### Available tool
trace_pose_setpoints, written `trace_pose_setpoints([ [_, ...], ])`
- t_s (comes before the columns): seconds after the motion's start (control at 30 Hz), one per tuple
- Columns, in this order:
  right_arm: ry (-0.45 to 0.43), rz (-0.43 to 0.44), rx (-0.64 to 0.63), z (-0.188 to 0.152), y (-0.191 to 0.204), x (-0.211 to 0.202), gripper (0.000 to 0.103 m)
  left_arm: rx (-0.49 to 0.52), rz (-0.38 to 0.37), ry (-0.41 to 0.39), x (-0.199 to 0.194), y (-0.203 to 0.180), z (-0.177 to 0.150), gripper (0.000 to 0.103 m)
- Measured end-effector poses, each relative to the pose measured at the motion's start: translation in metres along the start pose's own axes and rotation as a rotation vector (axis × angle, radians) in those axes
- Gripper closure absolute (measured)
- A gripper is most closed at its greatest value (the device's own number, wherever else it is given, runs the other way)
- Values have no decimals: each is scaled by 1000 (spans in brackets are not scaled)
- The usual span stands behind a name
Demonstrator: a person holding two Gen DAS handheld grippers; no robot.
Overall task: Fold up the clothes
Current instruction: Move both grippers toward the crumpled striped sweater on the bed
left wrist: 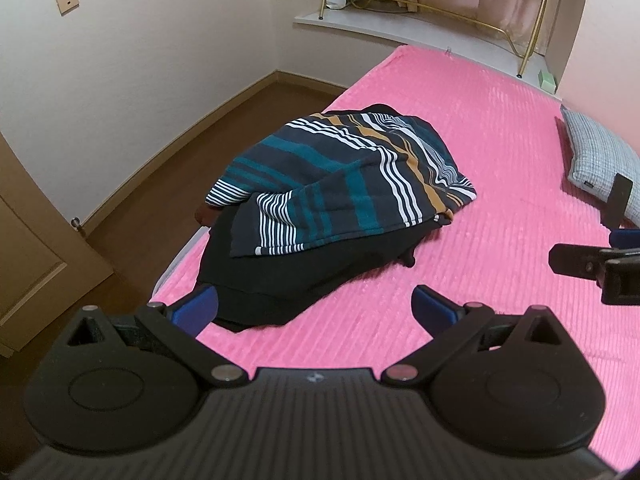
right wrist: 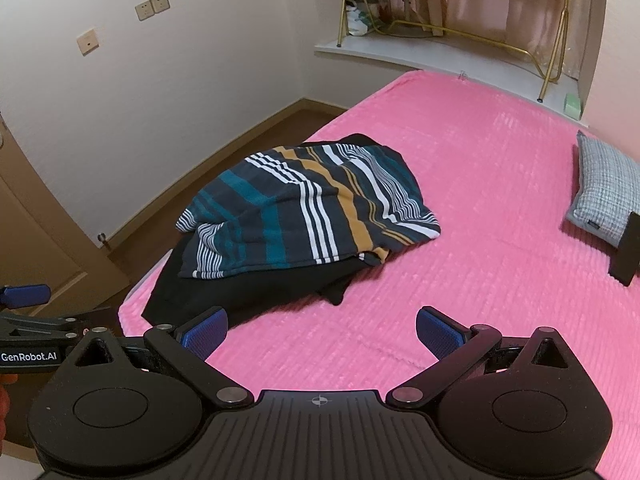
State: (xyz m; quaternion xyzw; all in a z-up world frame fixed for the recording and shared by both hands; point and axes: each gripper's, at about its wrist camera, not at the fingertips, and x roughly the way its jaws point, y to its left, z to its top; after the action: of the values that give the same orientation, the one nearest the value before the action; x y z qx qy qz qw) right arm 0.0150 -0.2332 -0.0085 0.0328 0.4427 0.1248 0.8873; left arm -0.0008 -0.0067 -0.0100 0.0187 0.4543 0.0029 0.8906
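A crumpled striped garment [left wrist: 340, 184] [right wrist: 312, 216], dark with teal, white and ochre bands, lies on top of black clothes [left wrist: 288, 276] [right wrist: 248, 288] near the left edge of the pink bed [left wrist: 480, 168] [right wrist: 480, 208]. My left gripper [left wrist: 316, 308] hangs open above the bed just in front of the black clothes, its blue pads wide apart with nothing between them. My right gripper [right wrist: 320, 332] is open too, over bare pink cover on the near side of the pile. Each gripper shows at the edge of the other's view.
A grey checked pillow [left wrist: 600, 160] [right wrist: 608, 196] lies at the bed's right side with a black object [right wrist: 626, 252] next to it. Brown floor [left wrist: 140, 184] and a wooden door [left wrist: 36, 248] lie left of the bed. A sill with a gold rack [right wrist: 460, 36] is beyond.
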Motion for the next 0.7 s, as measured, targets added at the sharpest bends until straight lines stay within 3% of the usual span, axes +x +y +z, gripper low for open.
trace_pose_setpoints([
  [0.7,7,-1,8,-4,-3,3,0,-4,1,18,3,-2,-5,1],
])
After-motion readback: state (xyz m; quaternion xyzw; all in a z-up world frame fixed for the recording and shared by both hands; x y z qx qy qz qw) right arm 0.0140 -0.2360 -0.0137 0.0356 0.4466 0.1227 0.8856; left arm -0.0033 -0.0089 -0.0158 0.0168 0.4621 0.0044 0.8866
